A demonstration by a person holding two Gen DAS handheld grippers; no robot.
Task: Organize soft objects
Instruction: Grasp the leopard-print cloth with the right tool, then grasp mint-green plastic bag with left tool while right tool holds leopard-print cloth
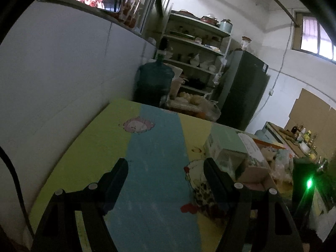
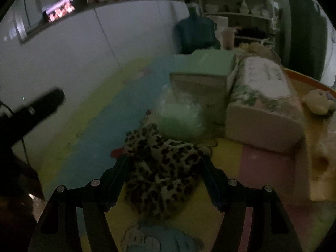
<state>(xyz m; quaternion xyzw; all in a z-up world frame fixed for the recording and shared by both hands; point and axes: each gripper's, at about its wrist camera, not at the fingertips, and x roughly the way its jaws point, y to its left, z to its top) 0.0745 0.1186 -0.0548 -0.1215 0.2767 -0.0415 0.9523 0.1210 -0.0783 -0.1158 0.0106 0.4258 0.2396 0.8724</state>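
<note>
A leopard-print soft cloth lies on the striped play mat. My right gripper is open, its fingers either side of the cloth, touching or nearly touching it. A green item in a clear bag sits just beyond the cloth. In the left wrist view the cloth shows beside the right finger. My left gripper is open and empty above the blue stripe of the mat. The left gripper also shows as a dark blur in the right wrist view.
A green box and a floral tissue pack stand behind the cloth. A small plush toy lies on an orange-rimmed tray at far right. A white wall borders the mat on the left. A water jug and shelves stand beyond.
</note>
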